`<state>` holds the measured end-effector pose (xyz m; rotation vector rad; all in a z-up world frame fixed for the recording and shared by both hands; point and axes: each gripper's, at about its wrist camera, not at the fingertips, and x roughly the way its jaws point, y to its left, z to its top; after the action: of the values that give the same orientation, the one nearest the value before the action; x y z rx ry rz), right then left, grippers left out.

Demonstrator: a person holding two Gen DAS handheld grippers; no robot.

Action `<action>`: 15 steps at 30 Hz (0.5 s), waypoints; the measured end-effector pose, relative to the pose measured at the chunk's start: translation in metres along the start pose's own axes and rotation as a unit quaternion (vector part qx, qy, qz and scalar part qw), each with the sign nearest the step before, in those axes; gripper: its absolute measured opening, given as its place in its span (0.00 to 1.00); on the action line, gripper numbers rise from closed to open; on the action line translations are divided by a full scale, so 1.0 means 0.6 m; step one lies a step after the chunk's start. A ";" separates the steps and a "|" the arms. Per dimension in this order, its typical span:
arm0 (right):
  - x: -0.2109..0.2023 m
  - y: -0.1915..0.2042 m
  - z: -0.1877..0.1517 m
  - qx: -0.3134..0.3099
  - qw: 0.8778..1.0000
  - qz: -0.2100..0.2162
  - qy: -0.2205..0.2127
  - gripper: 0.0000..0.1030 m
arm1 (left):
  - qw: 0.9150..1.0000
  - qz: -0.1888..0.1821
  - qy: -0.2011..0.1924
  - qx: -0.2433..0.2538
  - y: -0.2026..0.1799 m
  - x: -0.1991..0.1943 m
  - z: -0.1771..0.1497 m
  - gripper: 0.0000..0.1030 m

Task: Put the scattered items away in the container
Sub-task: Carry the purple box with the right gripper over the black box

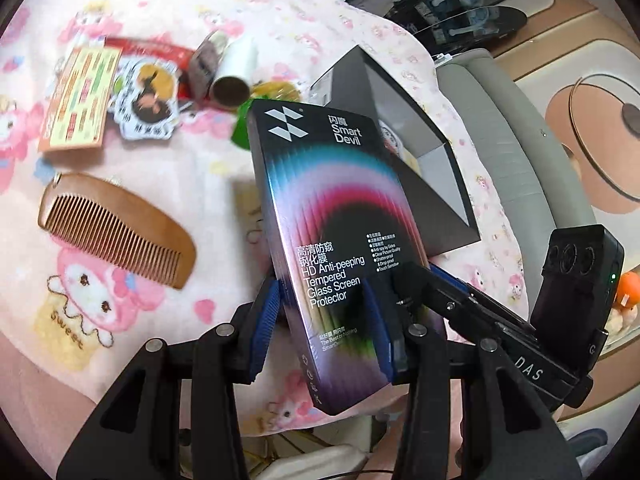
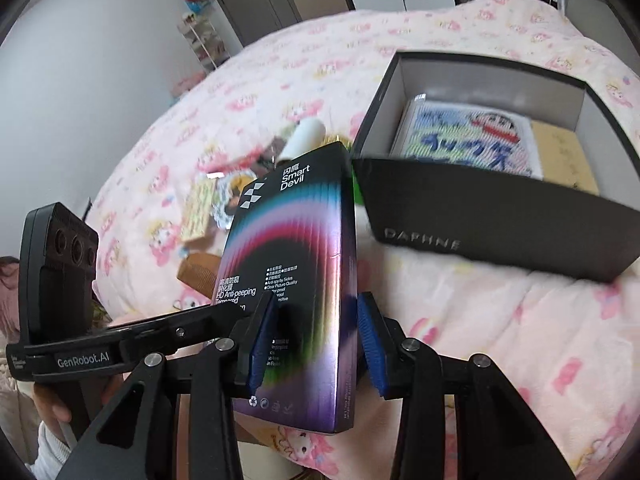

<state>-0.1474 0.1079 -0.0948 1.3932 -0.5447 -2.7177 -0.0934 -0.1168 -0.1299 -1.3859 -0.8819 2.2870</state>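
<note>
between two grippers (image 1: 320,336) (image 2: 316,340), one box (image 1: 332,240)

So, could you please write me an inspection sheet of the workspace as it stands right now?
Surface: pink cartoon-print fleece blanket over a bed.
Job's things: black rainbow-printed Smart Devil screen protector box held upright in the air; open black DAPHNE cardboard box lying on the blanket, already holding a cartoon-printed pack.
Clutter: brown wooden comb, white paper roll, orange printed card, round printed sticker pack, green item, partly hidden.
Grippers: left gripper and right gripper each have blue pads around the screen protector box; contact is unclear.
Cables: nothing seen.
Surroundings: grey headboard, white wall, shelf of toys.
</note>
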 end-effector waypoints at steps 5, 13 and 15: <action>-0.034 -0.014 0.003 0.015 0.999 0.017 -0.026 0.34 | 1.000 0.014 -0.017 0.020 -0.033 -0.022 -0.003 0.43; -0.080 -0.049 0.021 0.027 0.996 0.044 -0.066 0.34 | 0.998 0.021 -0.029 0.054 -0.100 -0.015 0.011 0.43; -0.091 -0.066 0.029 0.032 0.995 0.048 -0.076 0.34 | 0.998 0.014 -0.027 0.053 -0.116 -0.002 0.023 0.43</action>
<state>-0.1240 0.1606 -0.0557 1.1457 -0.6942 -2.7673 -0.1077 -0.0694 -0.0791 -1.3054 -0.7504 2.3644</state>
